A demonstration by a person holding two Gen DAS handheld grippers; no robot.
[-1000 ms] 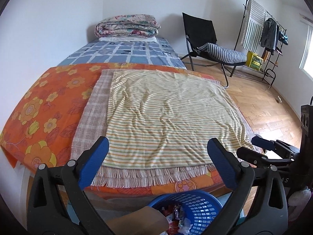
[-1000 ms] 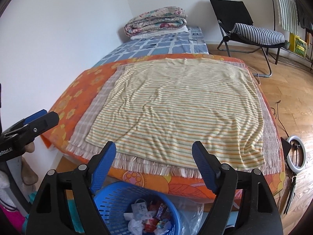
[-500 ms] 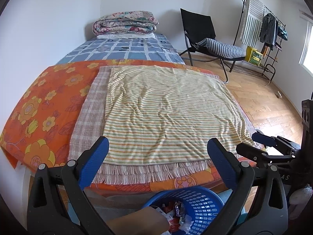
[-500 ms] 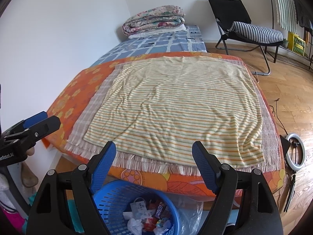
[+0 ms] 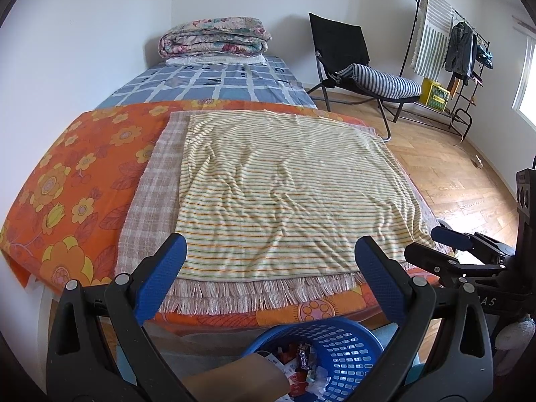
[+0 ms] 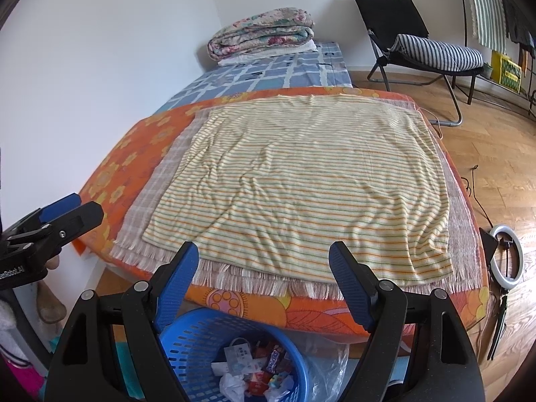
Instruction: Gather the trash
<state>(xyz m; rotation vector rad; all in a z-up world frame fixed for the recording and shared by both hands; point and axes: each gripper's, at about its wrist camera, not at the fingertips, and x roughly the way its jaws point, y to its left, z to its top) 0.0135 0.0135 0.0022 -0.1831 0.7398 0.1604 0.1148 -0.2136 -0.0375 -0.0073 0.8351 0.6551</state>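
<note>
Below, at near edge of both views: round blue perforated plastic basket (image 6: 187, 345) on the floor at the foot of the bed, holding crumpled wrappers and paper scraps (image 6: 258, 368). Clear plastic bag (image 6: 326, 358) lies just right of basket. Left gripper (image 5: 268, 278), black frame w/ blue ribbed pads: jaws wide apart, nothing between, hanging above basket's left part. Right gripper (image 6: 263, 281), same build: jaws wide apart, nothing between, above basket's right part; the two grippers sit side by side, each seen at the edge of the other's view. Bed surface beyond: cream striped cloth (image 6: 301, 181) spread flat over a beige checked fringed cloth (image 5: 150, 201), both on an orange floral sheet (image 5: 77, 181); blue checked sheet (image 5: 214, 83) farther back, folded floral quilt (image 5: 214, 37) at far end. Right of bed: wooden parquet floor (image 6: 495, 154), black folding chair w/ striped cushion (image 5: 361, 67), white ring light (image 6: 507, 254) on floor near bed corner.
</note>
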